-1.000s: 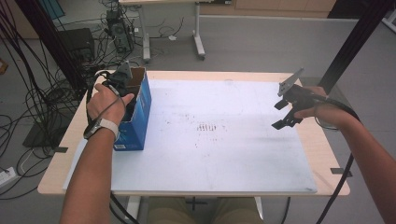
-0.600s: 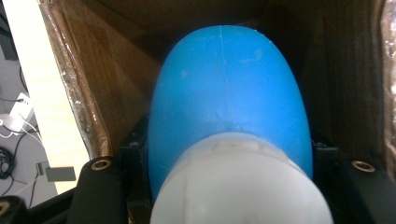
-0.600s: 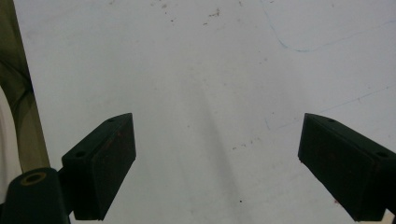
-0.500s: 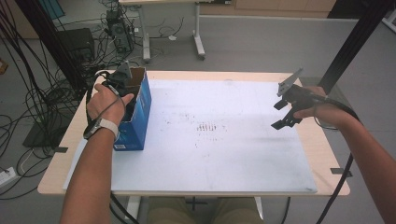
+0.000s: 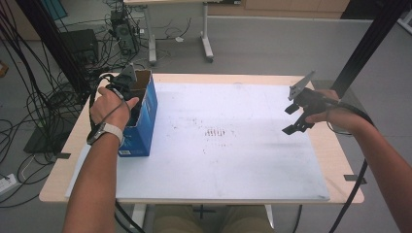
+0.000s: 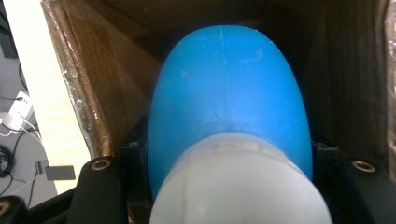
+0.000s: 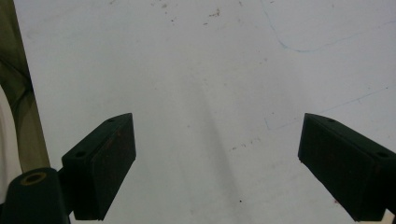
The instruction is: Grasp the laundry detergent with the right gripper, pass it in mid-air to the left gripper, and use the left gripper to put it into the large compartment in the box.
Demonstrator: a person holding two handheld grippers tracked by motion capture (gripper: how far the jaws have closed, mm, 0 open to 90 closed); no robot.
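Nothing shifting since the earlier high views: both hands keeping the same places, the box standing on the same spot, the same smudges marking the white mat (image 5: 233, 160).

Left gripper (image 5: 127, 92) reaching down into the open top of the blue cardboard box (image 5: 145, 121) at the left edge of the table (image 5: 335, 155), jaws pinching a blue and white object (image 6: 229, 107). In the left gripper view, sitting squarely between the two black jaws, its rounded blue end pointing away from the camera toward the brown inner walls of the box, its white part lying nearest the lens. Pressing against it on both sides, the jaws showing just at its flanks. Hard to tell whether the object is resting on the box floor or hanging clear of it.

Right gripper (image 5: 297, 116) hovering over the right side of the mat, well apart from the box, jaws standing spread wide with only bare white mat showing between them in the right gripper view (image 7: 215, 154). Gripping nothing.
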